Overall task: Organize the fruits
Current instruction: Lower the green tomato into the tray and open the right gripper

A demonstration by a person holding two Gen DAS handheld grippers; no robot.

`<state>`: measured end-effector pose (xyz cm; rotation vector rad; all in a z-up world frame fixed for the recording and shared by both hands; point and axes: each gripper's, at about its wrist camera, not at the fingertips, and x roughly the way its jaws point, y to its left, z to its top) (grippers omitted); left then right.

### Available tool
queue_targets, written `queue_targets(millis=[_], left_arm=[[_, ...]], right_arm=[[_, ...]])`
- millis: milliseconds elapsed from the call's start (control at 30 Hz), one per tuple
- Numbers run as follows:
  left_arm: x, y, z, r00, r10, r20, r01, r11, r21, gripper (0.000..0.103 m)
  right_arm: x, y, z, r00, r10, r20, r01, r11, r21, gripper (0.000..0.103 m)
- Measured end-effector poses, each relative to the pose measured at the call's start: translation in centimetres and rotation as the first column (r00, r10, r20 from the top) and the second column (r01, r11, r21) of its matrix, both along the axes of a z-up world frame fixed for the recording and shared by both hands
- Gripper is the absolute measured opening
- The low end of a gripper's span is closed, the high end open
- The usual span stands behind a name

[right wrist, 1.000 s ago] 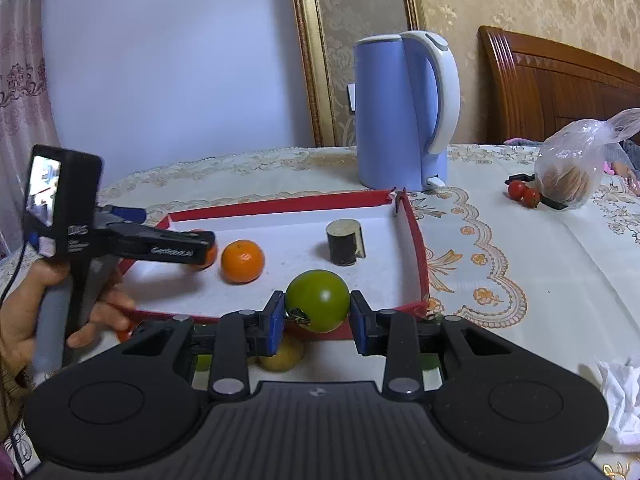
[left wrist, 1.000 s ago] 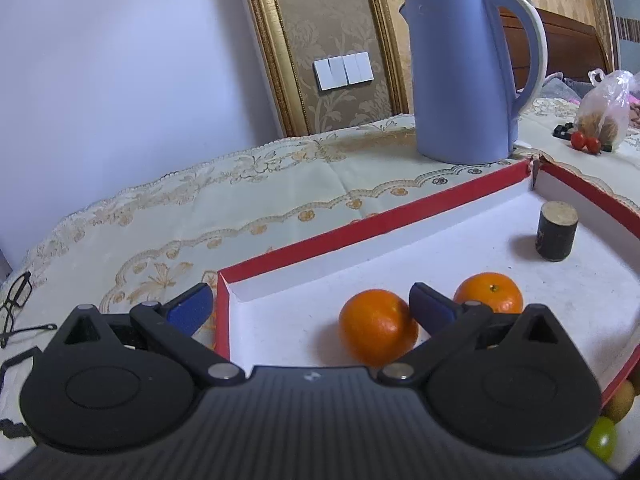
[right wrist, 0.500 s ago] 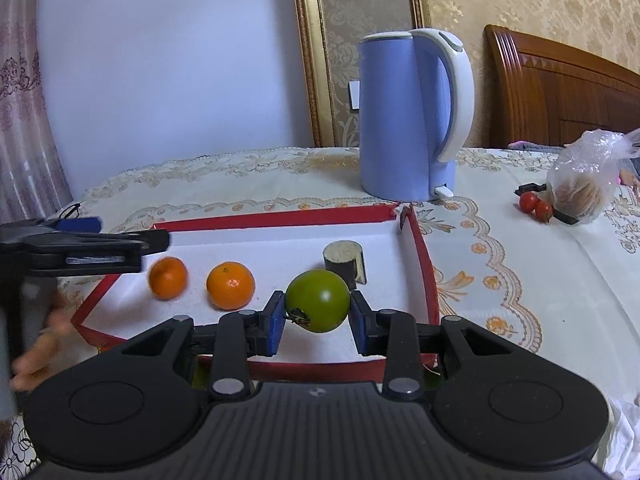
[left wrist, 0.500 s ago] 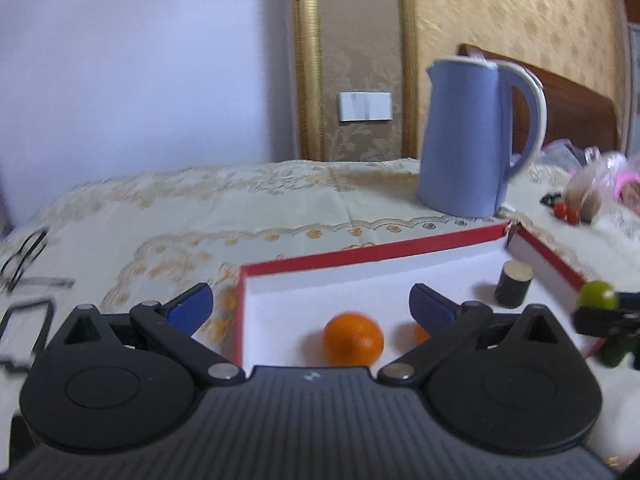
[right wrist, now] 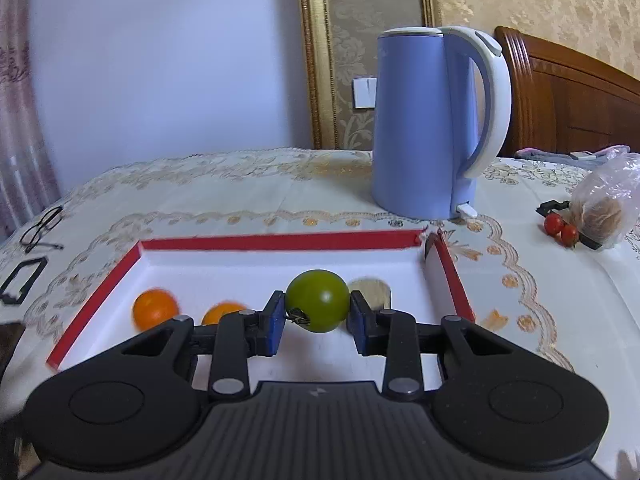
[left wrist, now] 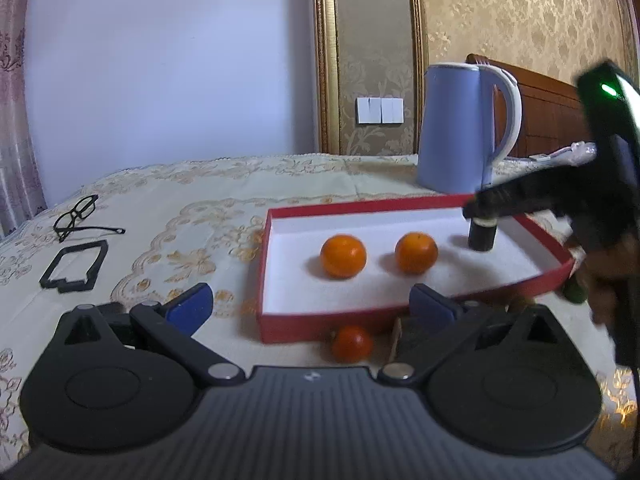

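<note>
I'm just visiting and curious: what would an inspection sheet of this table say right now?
Surface: embroidered tablecloth.
Job's things: red tray holding two oranges; green fruit; small orange fruit outside the tray.
Clutter: blue kettle, dark cylinder, glasses, black frame, plastic bag, cherry tomatoes.
Grippers: left gripper open, empty; right gripper clamping the green fruit.
Cables: nothing seen.
Surroundings: gold-framed wall, wooden headboard.
</note>
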<state>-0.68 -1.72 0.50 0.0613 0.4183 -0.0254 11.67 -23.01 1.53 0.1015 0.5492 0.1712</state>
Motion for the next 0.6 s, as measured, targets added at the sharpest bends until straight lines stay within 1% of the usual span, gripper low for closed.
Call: queue_targets(millis=[200,233,300,333,400,467,500,567,600], left_arm=[[-1.0,-0.1,-1.4,0.999,-0.018,-0.04,0.019,1.0,0.022,0.103],[-1.2,-0.1,-1.5,0.999,-0.01,-0.041,0.011,1.0,0.026,0.103],[-1.7,-0.1,-1.7,0.999,-0.015,-0.032,0.016,1.0,0.024,0.103],[-1.9,-0.2,-1.7,0.999,-0.026,-0.031,0.027,0.999,0.026,0.103],[-2.5,-0.4,-1.7,0.999,-0.043,-0.025,0.044,0.998,0.036,0.103],[-3.0,-0.5,-1.8,0.997,-0.077,-0.019,0.077,0.996,0.043,0.103],[-3.3,-0.5,-1.9,0.996,-0.091,-0.022,0.091,0.995,0.04,0.103],[-3.8,-0.6,-2.0,0.993,-0.119,-0.02,0.12,0.993,0.022,0.103],[-4.0,-0.6,-2.1,0.991,-0.133,-0.019,0.133,0.991,0.008,0.103]], right_arm=[[3.1,1.1,-0.4,0.998,-0.055,-0.024,0.054,0.998,-0.045,0.034],[3.4,1.2,-0.6,0.998,-0.061,-0.033,0.059,0.997,-0.052,0.034],[3.8,1.3,-0.7,0.997,-0.057,-0.048,0.054,0.997,-0.06,0.041],[3.7,1.5,-0.7,0.997,-0.06,-0.051,0.056,0.996,-0.071,0.047],[2.8,1.3,-0.3,0.997,-0.062,-0.034,0.06,0.995,-0.079,0.049],[0.7,0.6,0.5,0.999,-0.052,0.001,0.052,0.996,-0.066,0.049],[-1.0,0.0,0.9,0.998,-0.048,0.035,0.05,0.997,-0.05,0.049],[-4.0,-1.4,1.3,0.995,-0.057,0.085,0.059,0.998,-0.026,0.056],[-5.7,-2.2,1.3,0.992,-0.07,0.107,0.072,0.997,-0.016,0.057]])
